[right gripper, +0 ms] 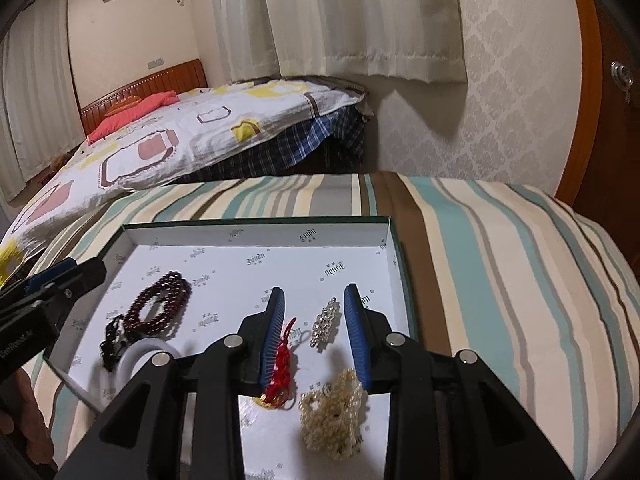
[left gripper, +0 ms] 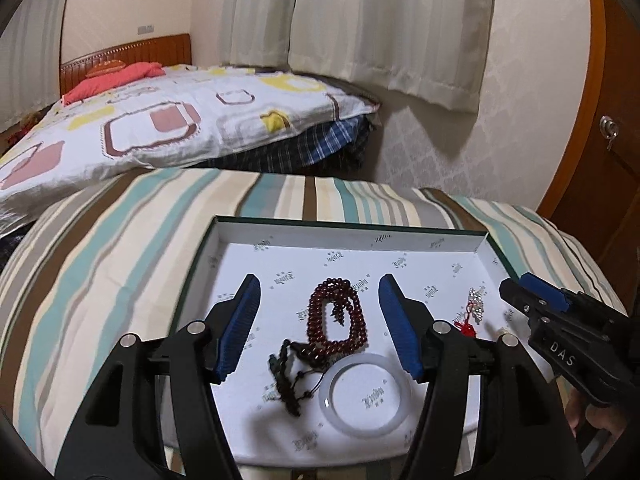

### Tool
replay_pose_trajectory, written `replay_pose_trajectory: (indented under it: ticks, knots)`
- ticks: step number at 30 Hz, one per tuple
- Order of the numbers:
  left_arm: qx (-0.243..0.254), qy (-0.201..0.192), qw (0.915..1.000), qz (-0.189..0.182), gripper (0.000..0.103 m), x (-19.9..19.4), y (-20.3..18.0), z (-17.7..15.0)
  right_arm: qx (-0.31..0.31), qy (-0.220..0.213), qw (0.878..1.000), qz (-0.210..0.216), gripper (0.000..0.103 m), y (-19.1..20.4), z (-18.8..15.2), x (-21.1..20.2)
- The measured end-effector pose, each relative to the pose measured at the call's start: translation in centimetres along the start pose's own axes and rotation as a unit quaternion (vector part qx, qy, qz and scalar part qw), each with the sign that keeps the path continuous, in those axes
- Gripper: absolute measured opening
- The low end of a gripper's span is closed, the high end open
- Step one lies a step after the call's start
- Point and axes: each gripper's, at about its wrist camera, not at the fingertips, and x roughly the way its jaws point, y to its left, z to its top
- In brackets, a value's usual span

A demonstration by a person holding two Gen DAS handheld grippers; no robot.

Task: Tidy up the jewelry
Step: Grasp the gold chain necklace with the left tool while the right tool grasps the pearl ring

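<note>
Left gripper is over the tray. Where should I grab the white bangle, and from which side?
Take the white bangle by its rim, from above, one finger inside the ring and one outside. It lies flat in the tray, so there is no edge to pinch from the side. Use the bare near arc; the dark red beads touch the far-left arc.

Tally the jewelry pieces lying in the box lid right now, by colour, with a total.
Dark red: 1, bead string
Black: 1, bead string
White: 1, bangle
Red: 1, knotted cord charm
Silver: 1, rhinestone piece
Cream: 1, pearl piece
Total: 6, all inside the box lid; neither gripper holds any.
</note>
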Motion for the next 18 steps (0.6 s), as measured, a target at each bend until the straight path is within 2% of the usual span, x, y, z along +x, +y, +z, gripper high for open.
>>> replay_pose_trajectory:
  ticks: [11,18]
  knots:
    - [-0.018,-0.015,0.9997,0.008,0.060,-4.8,2.0,-3.1,-0.002,-0.028,1.000,-0.001,0.032,1.6,-3.3,-4.8]
    - [-0.016,-0.008,0.9996,0.021,0.060,-6.8,2.9,-6.2,-0.003,-0.024,1.000,0.005,0.032,2.3,-6.2,-6.3]
